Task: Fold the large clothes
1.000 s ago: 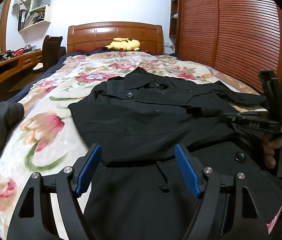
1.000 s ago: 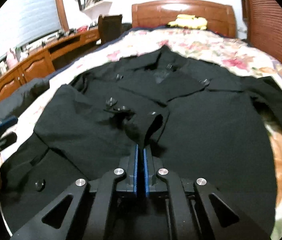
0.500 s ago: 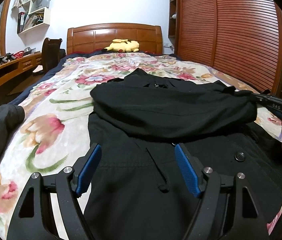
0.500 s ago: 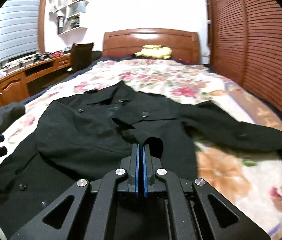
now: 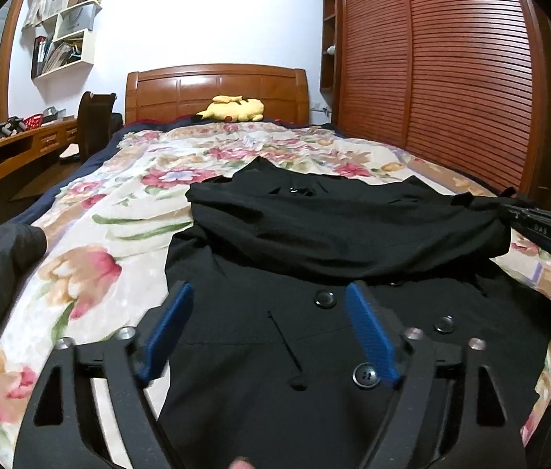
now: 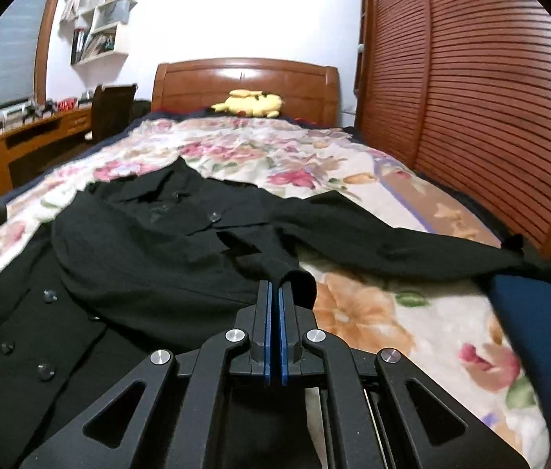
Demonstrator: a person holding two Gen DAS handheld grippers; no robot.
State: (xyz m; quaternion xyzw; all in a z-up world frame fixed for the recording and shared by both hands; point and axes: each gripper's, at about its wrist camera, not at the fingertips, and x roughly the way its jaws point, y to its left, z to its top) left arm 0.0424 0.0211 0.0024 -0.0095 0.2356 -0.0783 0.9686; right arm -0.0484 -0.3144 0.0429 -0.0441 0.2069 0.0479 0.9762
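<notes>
A black buttoned coat (image 5: 314, 312) lies face up on the flowered bed; it also shows in the right wrist view (image 6: 138, 242). Its left sleeve (image 5: 334, 230) is folded across the chest toward the right. My right gripper (image 6: 274, 293) is shut on that sleeve's cuff (image 6: 295, 277), and it shows at the right edge of the left wrist view (image 5: 529, 222). The other sleeve (image 6: 412, 242) stretches out to the right over the quilt. My left gripper (image 5: 267, 312) is open and empty, hovering over the coat's lower front.
The flowered quilt (image 5: 119, 211) covers the bed. A yellow plush toy (image 5: 236, 107) lies by the wooden headboard (image 5: 217, 86). A slatted wooden wardrobe (image 5: 451, 78) lines the right side. A desk (image 5: 2, 148) and chair (image 5: 95, 125) stand at the left.
My right gripper has pulled the sleeve across the coat's chest from left to right and out past its right side. My left gripper has stayed open over the lower front.
</notes>
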